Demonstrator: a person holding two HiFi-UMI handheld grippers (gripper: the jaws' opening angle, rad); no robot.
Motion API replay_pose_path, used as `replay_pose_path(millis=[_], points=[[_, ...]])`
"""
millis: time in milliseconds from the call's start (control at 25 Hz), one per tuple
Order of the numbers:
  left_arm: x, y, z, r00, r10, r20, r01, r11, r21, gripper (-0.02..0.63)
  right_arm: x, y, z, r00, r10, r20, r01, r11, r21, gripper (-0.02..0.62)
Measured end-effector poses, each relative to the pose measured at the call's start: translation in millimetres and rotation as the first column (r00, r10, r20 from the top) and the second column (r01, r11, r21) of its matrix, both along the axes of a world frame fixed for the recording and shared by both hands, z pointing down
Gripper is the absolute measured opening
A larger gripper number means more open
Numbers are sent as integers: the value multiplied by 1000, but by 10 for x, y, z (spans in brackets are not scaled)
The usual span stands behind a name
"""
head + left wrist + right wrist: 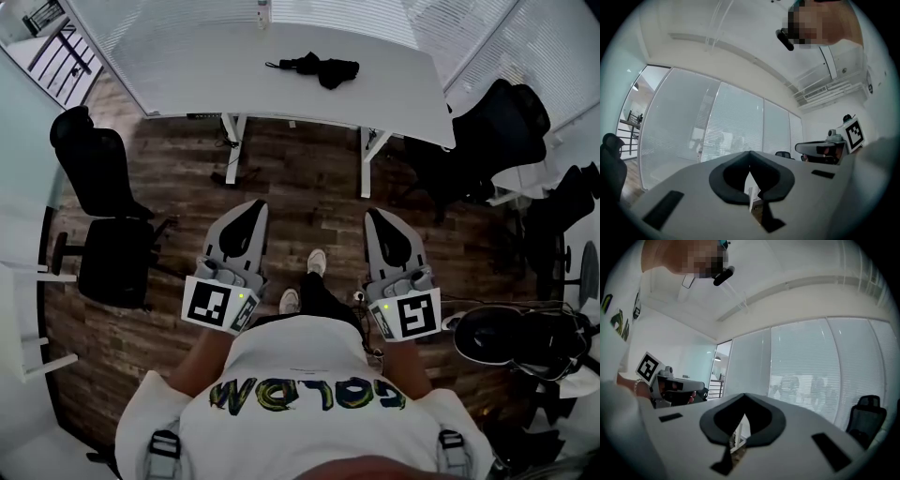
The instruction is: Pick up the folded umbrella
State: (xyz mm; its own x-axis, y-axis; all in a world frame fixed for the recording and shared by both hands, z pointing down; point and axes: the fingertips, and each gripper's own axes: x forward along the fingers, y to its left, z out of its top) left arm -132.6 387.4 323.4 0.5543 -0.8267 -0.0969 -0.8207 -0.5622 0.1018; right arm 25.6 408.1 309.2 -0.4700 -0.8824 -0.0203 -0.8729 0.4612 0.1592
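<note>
The folded black umbrella [315, 67] lies on the white table [187, 66] at the far side of the room, its handle pointing left. Both grippers are held close to the person's body, well short of the table. My left gripper [257, 205] and my right gripper [372, 215] point toward the table, side by side over the wooden floor. Each has its jaws together with nothing between them. In the left gripper view the left gripper [750, 153] tips meet, and likewise the right gripper [744, 395] in the right gripper view. The umbrella is hidden in both gripper views.
A black office chair [101, 211] stands at the left, another [495, 122] at the table's right end, and more dark chairs [525, 337] at the lower right. The person's feet [304, 279] stand on the wooden floor before the white table legs [232, 150]. Blinds cover the windows.
</note>
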Motion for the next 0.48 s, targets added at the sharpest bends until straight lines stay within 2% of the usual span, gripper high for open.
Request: replay_pose_path(millis=[480], points=[[194,-539,77,1000,6,-3,-6,1000,4,11,166,-527,130,1000,-2,7,2,1000,-2,9]])
